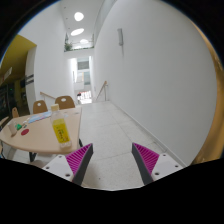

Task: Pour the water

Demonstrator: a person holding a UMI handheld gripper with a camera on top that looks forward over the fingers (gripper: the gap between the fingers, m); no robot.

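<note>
Gripper [111, 160] spread, holding nothing, at bottom centre; yellow bottle [61, 131] stands on bench [30, 143] at lower left.

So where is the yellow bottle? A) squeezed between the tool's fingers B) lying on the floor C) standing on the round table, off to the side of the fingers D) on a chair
C: the yellow bottle stands upright on the round table, off to the left of and beyond the open tool, whose fingers hold nothing between them.
</note>
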